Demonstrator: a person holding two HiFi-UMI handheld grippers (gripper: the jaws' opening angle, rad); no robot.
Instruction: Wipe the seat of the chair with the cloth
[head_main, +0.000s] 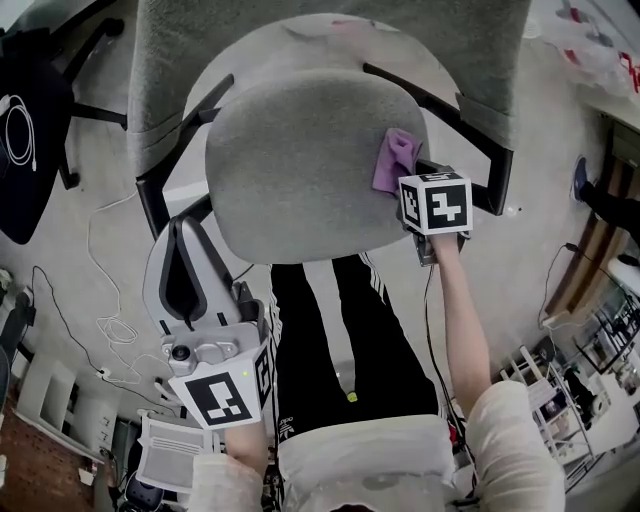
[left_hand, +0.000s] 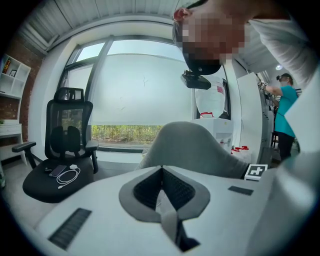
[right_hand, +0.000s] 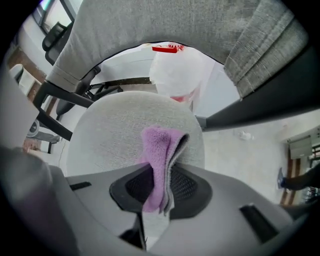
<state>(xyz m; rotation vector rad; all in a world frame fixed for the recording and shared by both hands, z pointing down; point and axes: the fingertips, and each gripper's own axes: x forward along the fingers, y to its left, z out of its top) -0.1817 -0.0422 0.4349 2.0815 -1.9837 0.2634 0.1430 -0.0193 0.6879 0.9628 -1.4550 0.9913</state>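
Closest to me, at the bottom of the head view, are my legs in black trousers with white side stripes, just in front of a grey chair.

In the lower left of that view I hold the left gripper off the seat, near its front left edge. In the left gripper view its jaws are pressed together with nothing between them.

At the right of the head view, the right gripper reaches to the right-hand edge of the seat. In the right gripper view the right gripper is clamped on a folded purple cloth. The fold stands up out of the jaws, and its free end seems to lie against the grey fabric of the seat. From above, the cloth shows as a small purple bunch on the seat's right rim.

Beyond the seat, the grey backrest fills the top of the head view, with black armrests on either side.

Farther off, in the upper left, stands a black office chair with a coiled white cable on its seat.
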